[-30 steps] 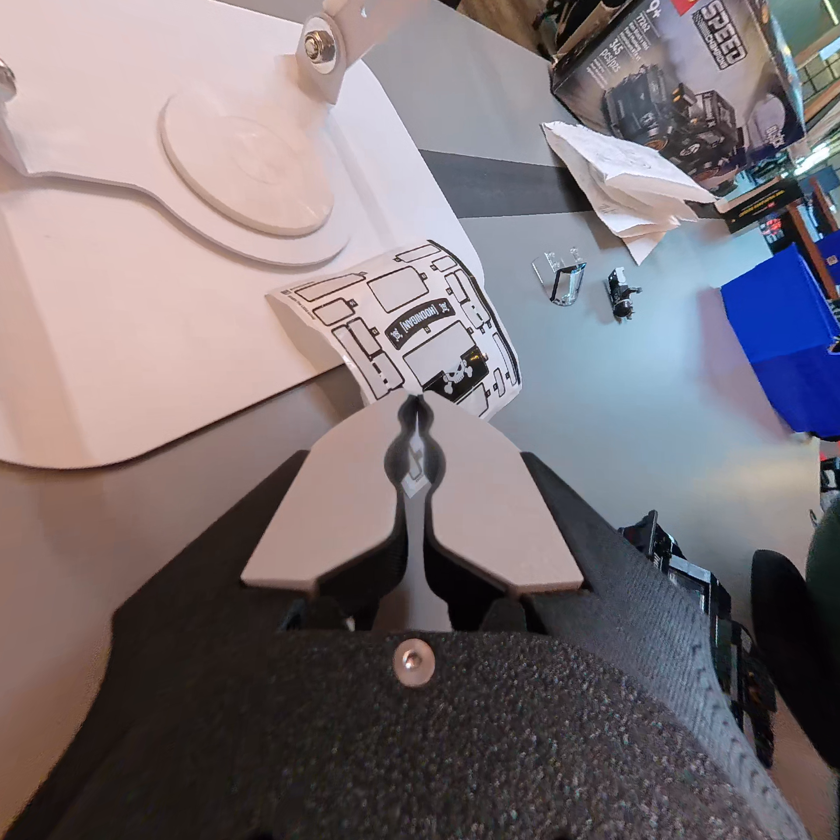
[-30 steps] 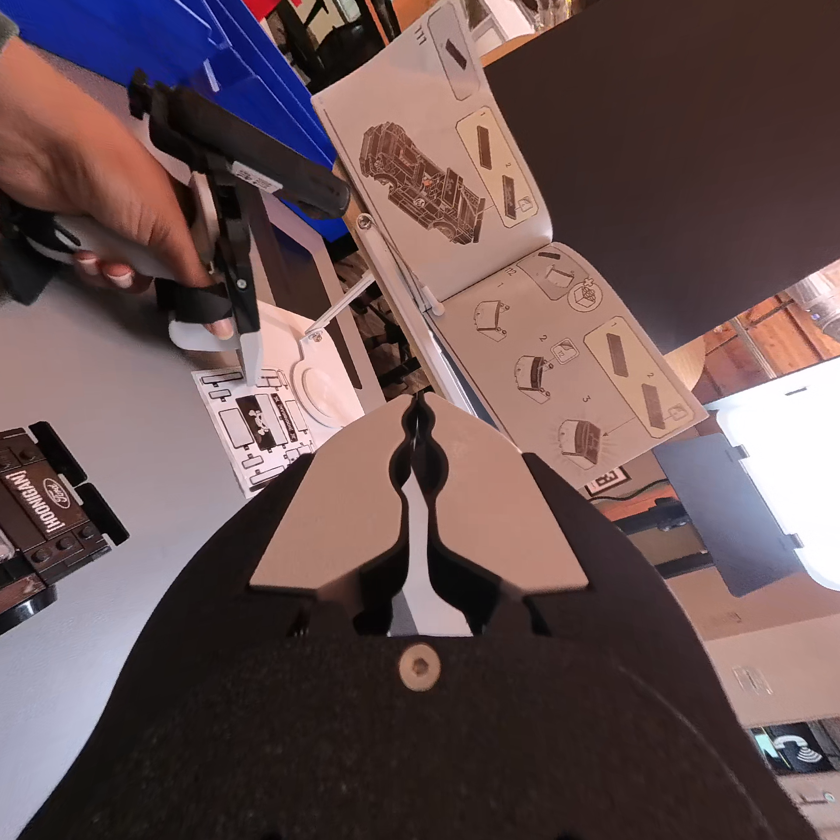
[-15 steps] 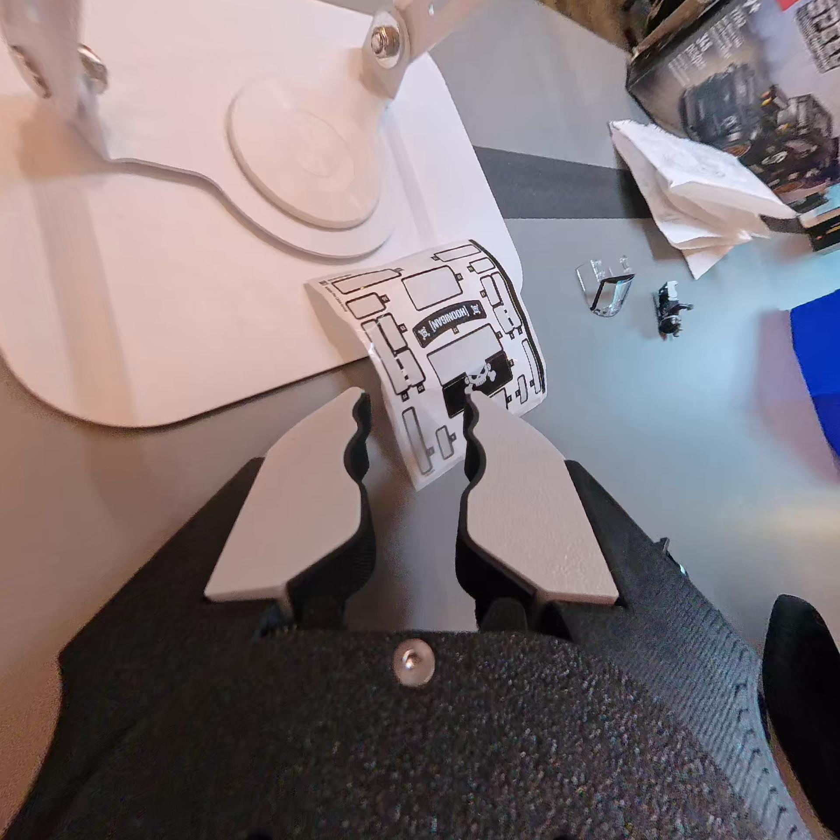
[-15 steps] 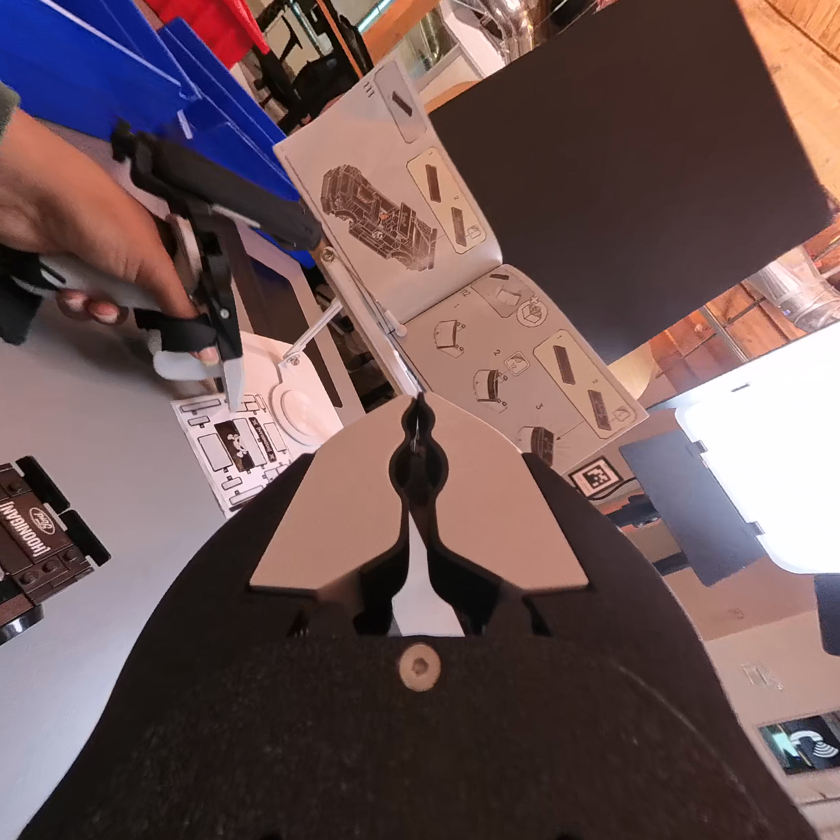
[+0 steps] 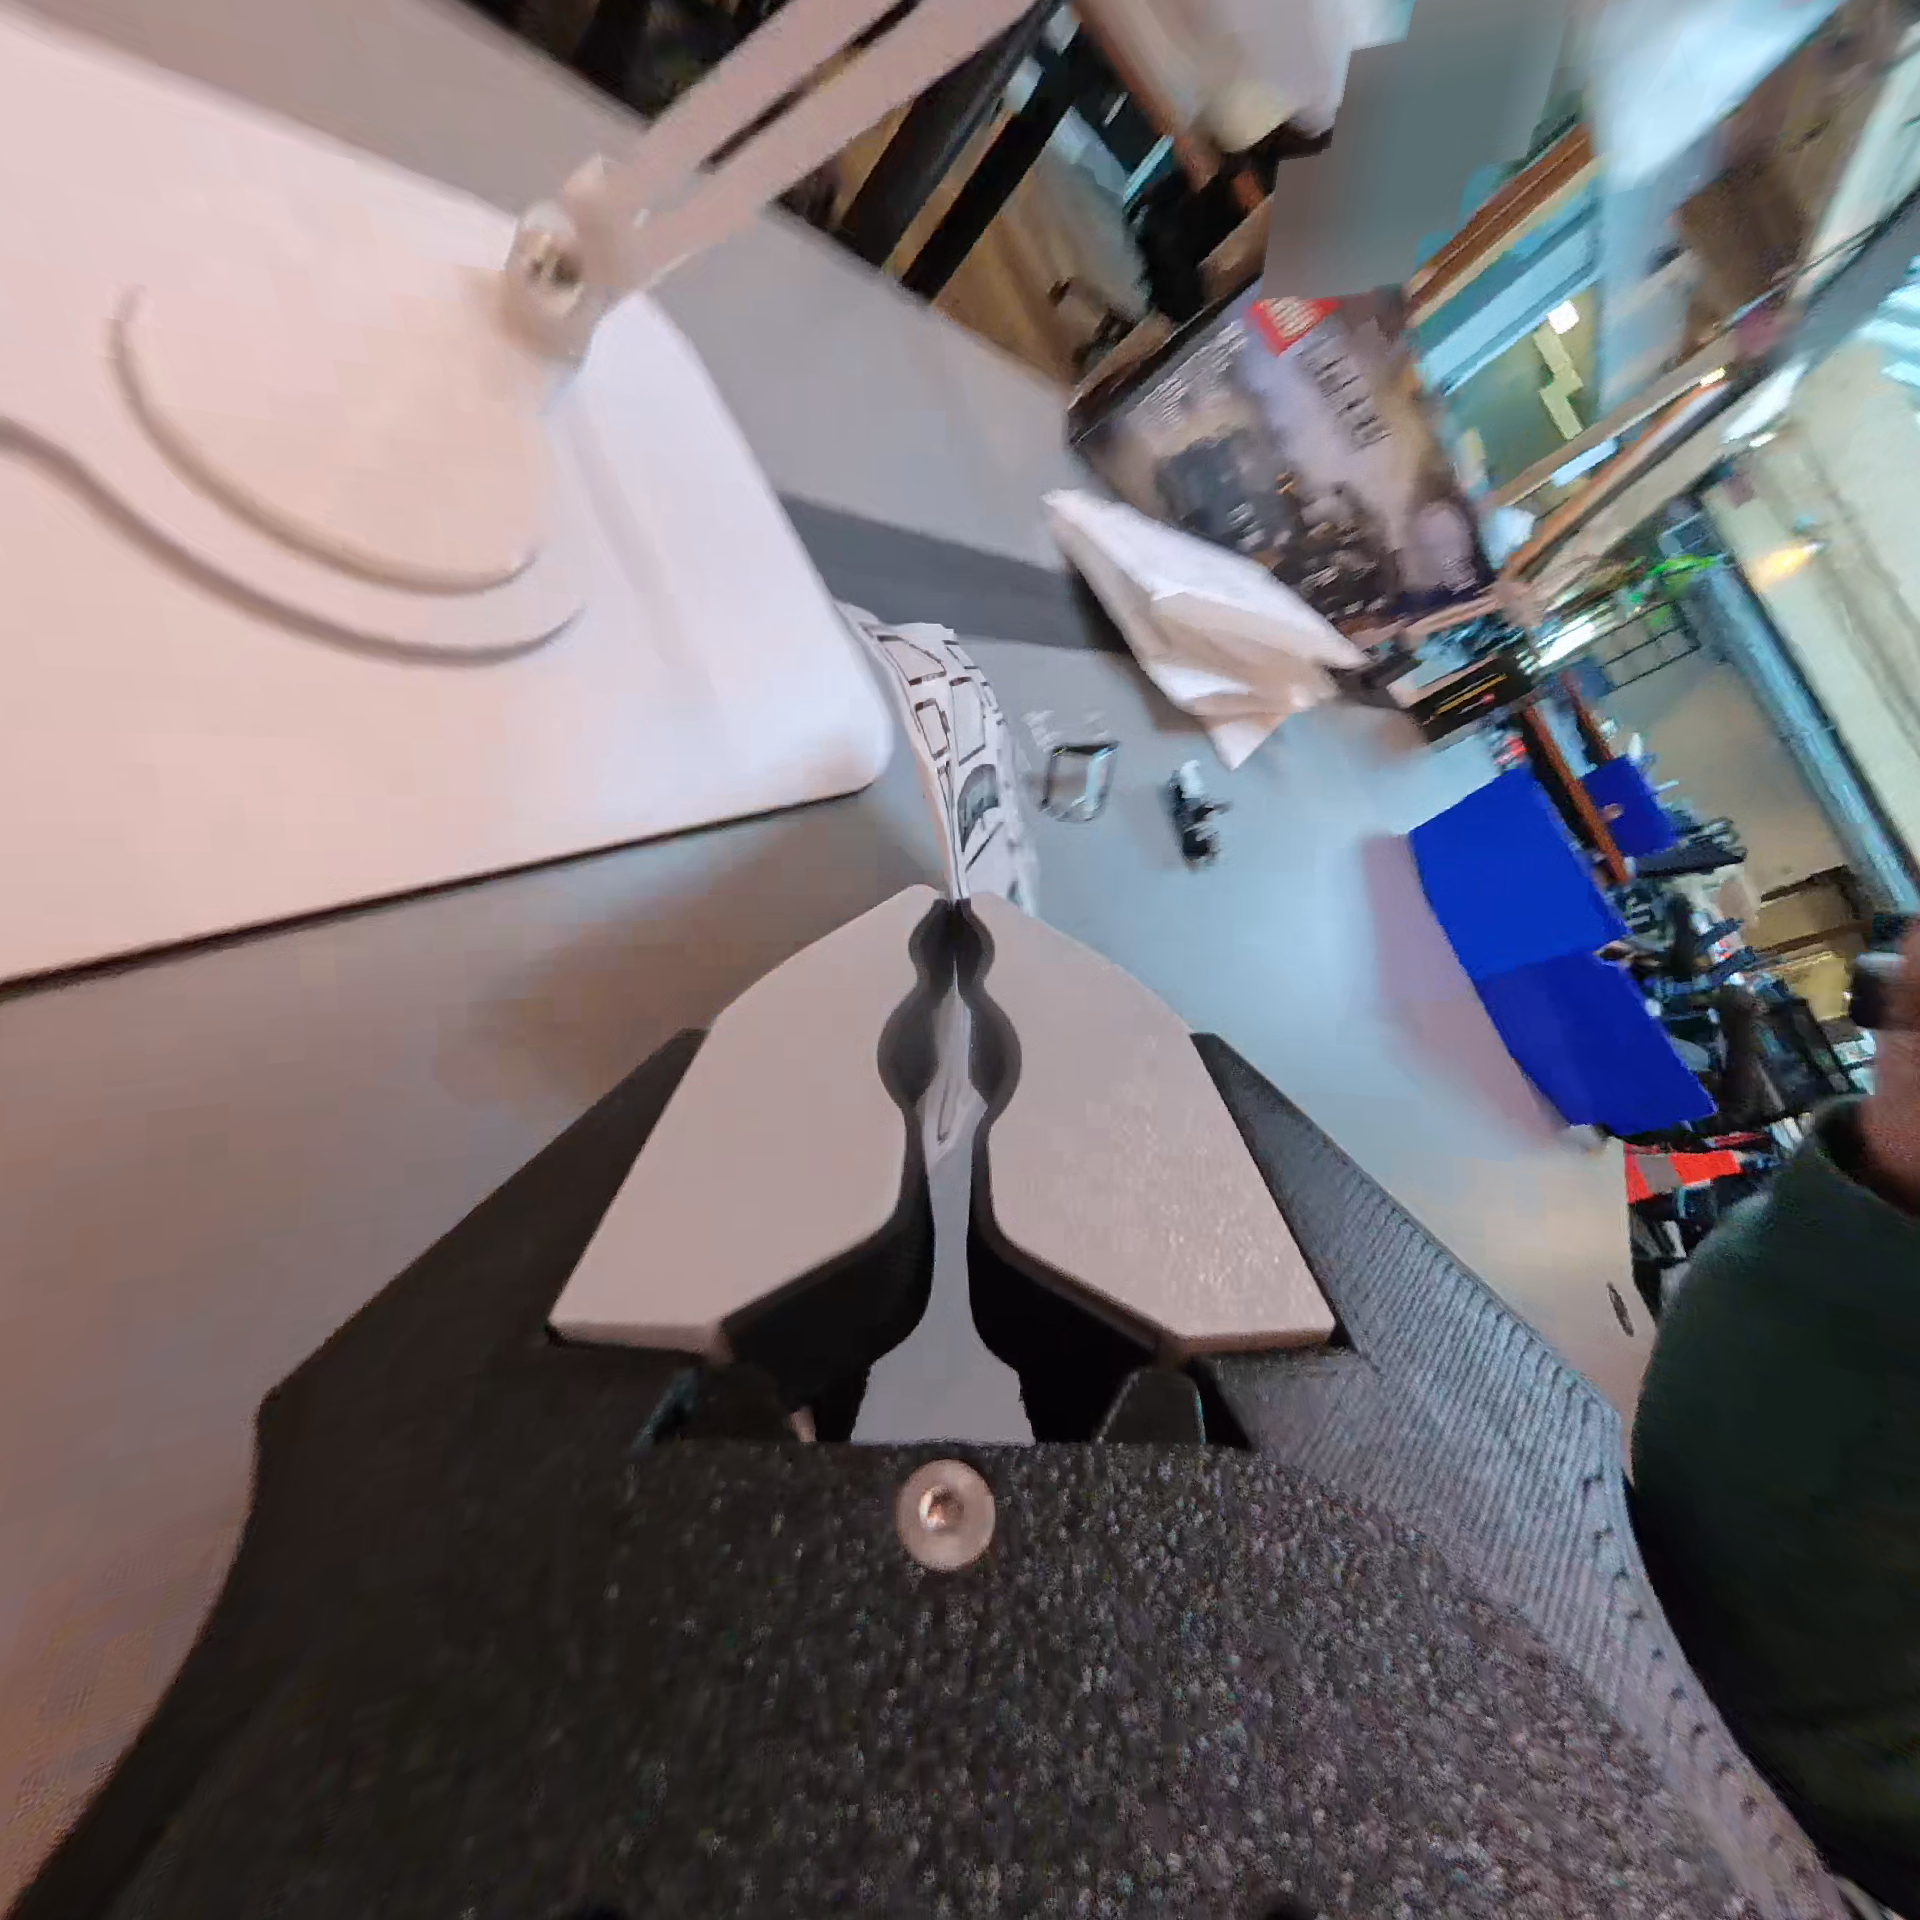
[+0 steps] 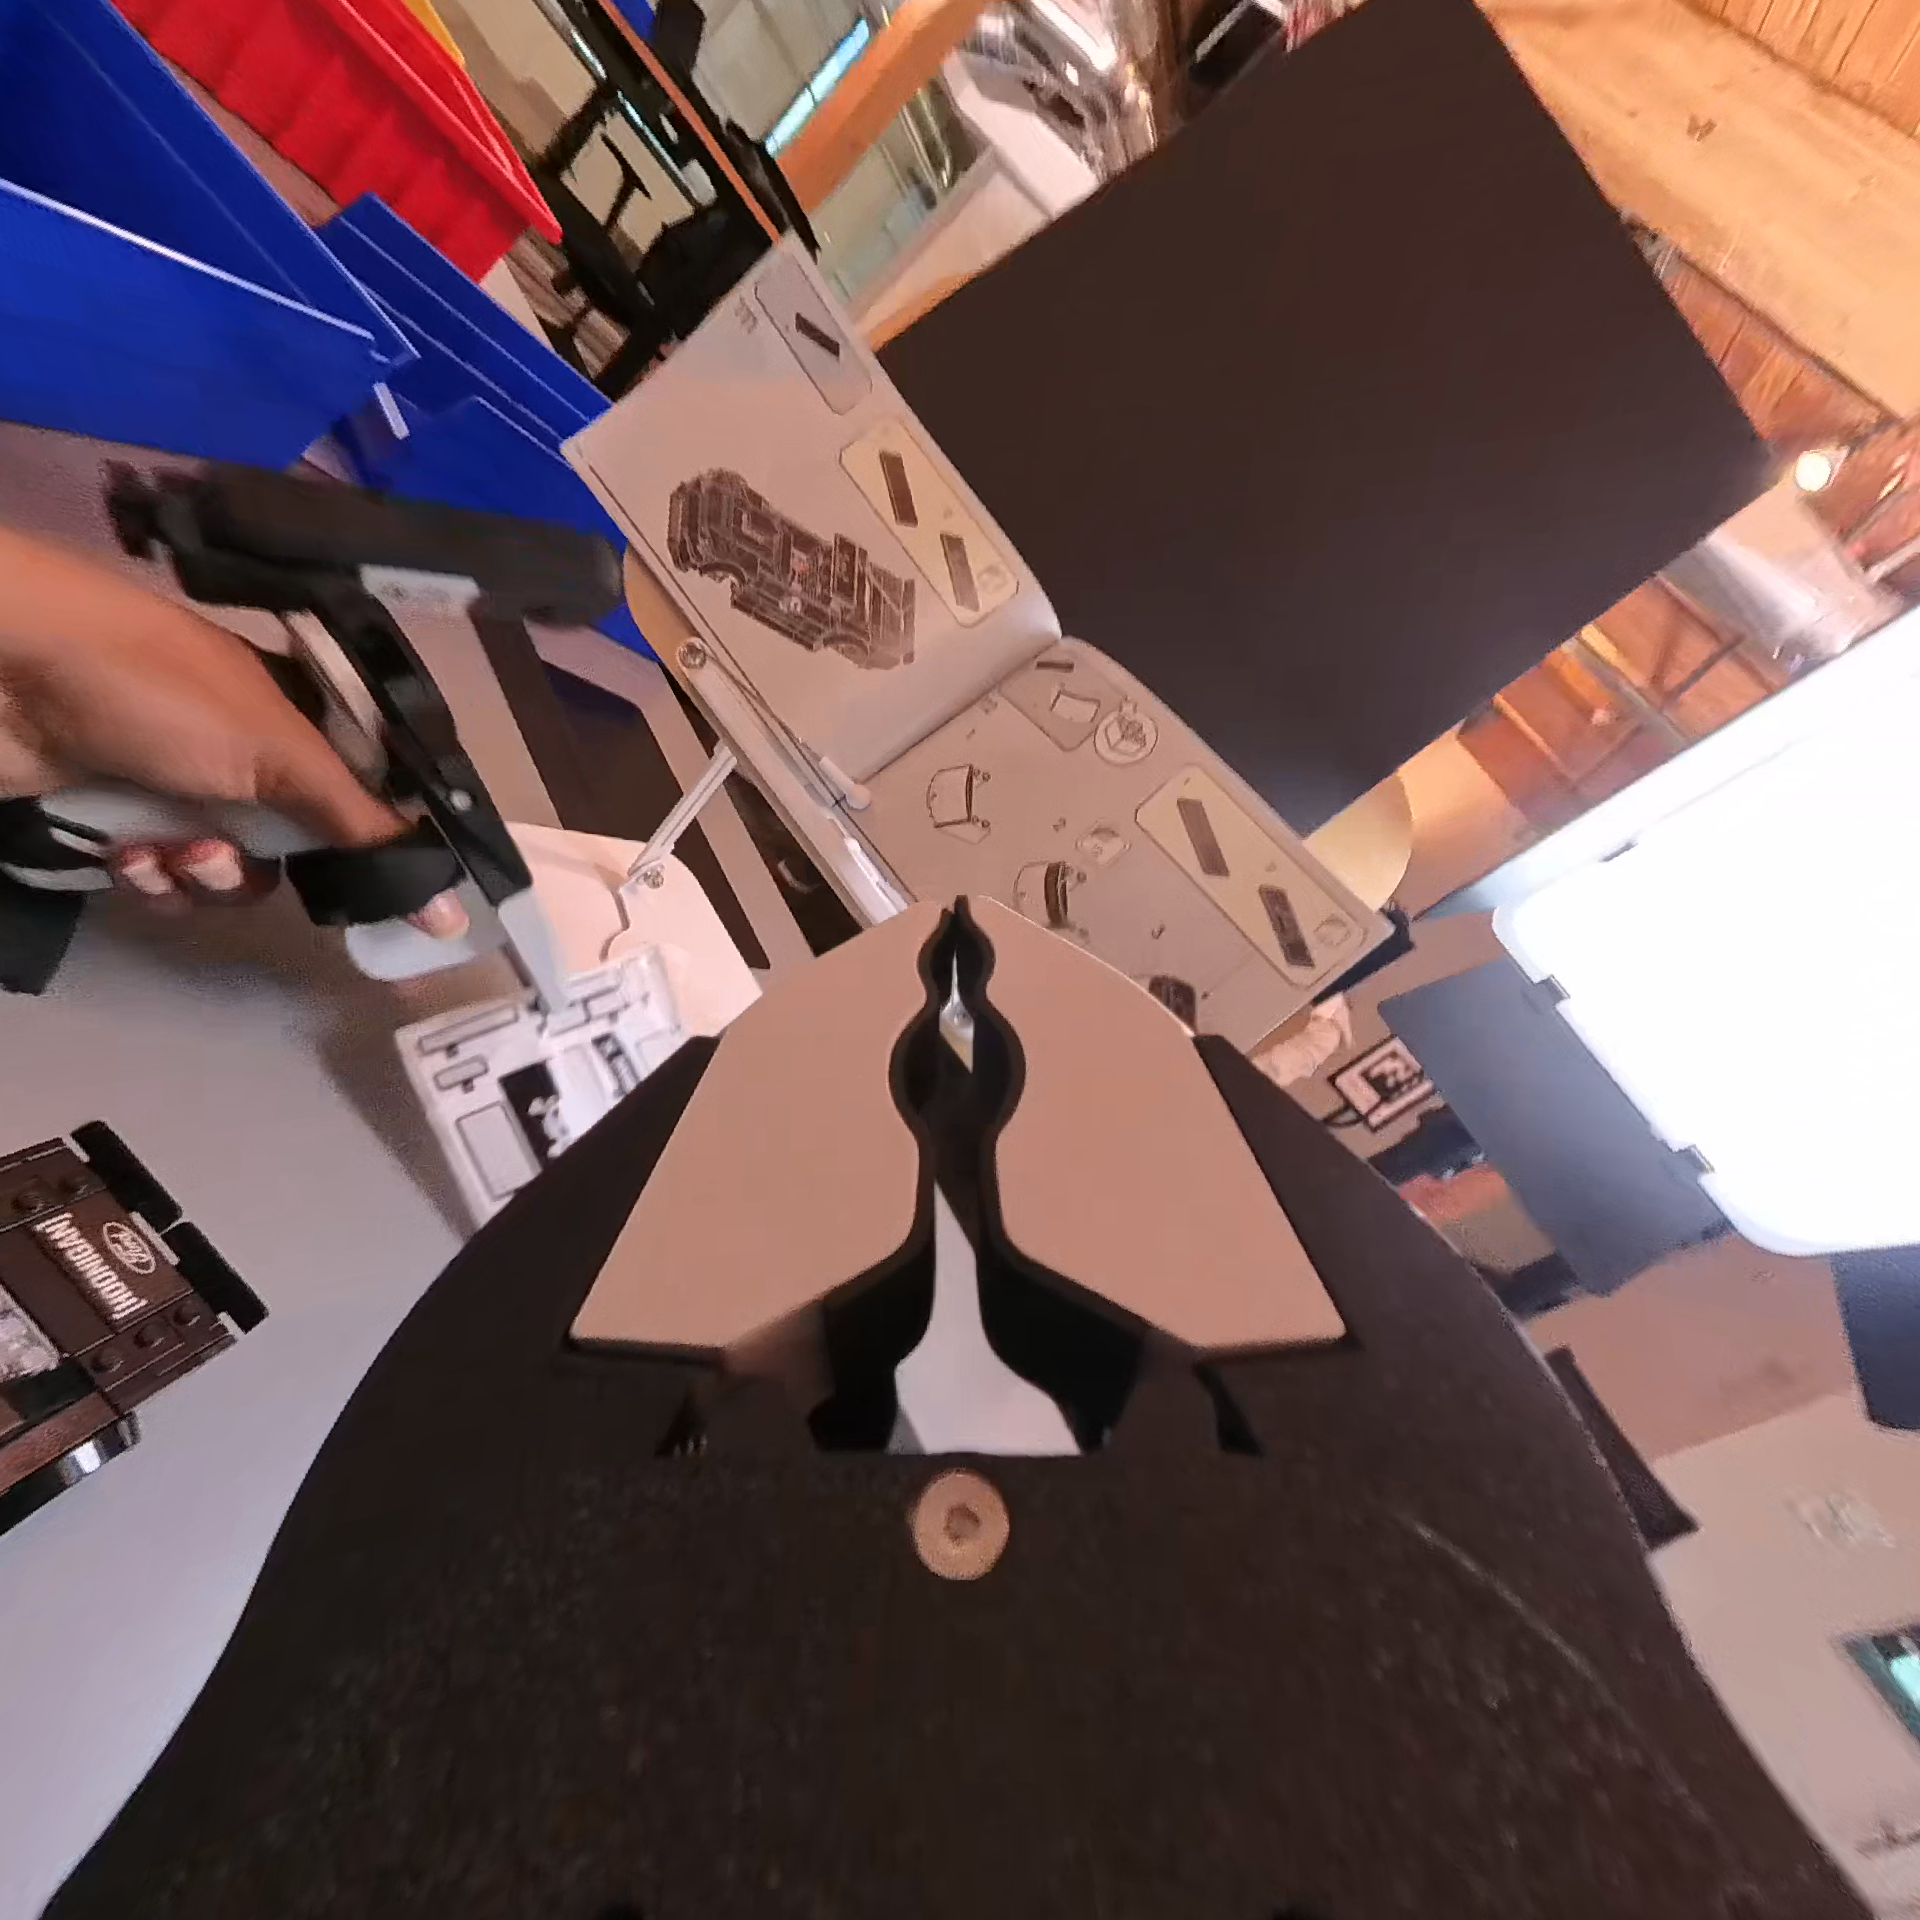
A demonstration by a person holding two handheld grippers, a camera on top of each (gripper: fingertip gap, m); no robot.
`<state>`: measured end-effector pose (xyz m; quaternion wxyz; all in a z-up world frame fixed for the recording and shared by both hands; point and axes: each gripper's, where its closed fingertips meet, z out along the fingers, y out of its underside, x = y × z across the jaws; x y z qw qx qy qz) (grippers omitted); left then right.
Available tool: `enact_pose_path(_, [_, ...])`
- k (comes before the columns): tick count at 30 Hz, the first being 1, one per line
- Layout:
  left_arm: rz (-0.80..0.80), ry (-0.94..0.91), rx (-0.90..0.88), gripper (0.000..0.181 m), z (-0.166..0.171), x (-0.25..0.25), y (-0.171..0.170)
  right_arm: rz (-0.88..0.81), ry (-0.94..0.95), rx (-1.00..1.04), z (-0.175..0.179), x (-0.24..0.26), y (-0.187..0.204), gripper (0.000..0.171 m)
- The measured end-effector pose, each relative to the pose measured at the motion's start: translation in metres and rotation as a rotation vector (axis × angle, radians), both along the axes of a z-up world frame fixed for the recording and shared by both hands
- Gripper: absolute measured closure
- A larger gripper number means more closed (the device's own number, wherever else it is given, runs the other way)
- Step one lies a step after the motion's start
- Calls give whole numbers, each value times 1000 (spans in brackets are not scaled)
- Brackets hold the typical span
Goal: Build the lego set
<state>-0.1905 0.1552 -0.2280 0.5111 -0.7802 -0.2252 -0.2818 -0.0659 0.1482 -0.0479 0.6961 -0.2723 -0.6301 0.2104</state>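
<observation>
Left gripper (image 5: 954, 912) is pinched on the edge of the sticker sheet (image 5: 961, 758), which stands curled up off the grey surface (image 5: 312, 1039) beside the white stand base (image 5: 364, 520). Right gripper (image 6: 961, 914) is closed too, seemingly on a small pale bit, maybe a peeled sticker, can't tell. I'd hold the sheet steady and low, no yanking, it'll crease. The half-built black car (image 6: 94, 1278) sits near left, and the manual (image 6: 935, 727) is propped open further back.

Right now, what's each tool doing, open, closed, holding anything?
Left tool: closed on the sticker sheet.
Right tool: closed; something small and pale sits between its fingers, too unclear to name.
</observation>
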Motion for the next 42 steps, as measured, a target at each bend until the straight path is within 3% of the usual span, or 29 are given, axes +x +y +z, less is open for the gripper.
enact_pose_path(5, [170, 14, 259, 181, 58, 4, -34, -51, 56, -266, -12, -20, 5, 171])
enact_pose_path(9, [205, -9, 415, 181, 85, 27, -72, 40, 132, -500, -24, -37, -24, 171])
enact_pose_path(11, [225, -29, 481, 181, 94, 34, -88, 49, 151, -522, -31, -43, -37, 171])
enact_pose_path(16, [253, -109, 659, 181, 111, 44, -118, 51, 178, -480, -39, -48, -67, 171])
enact_pose_path(20, [234, -149, 719, 181, 114, 50, -124, 5, 185, -389, -41, -48, -80, 171])
enact_pose_path(42, [179, -181, 670, 181, 93, 61, -116, -61, 103, 68, -57, -44, -84, 171])
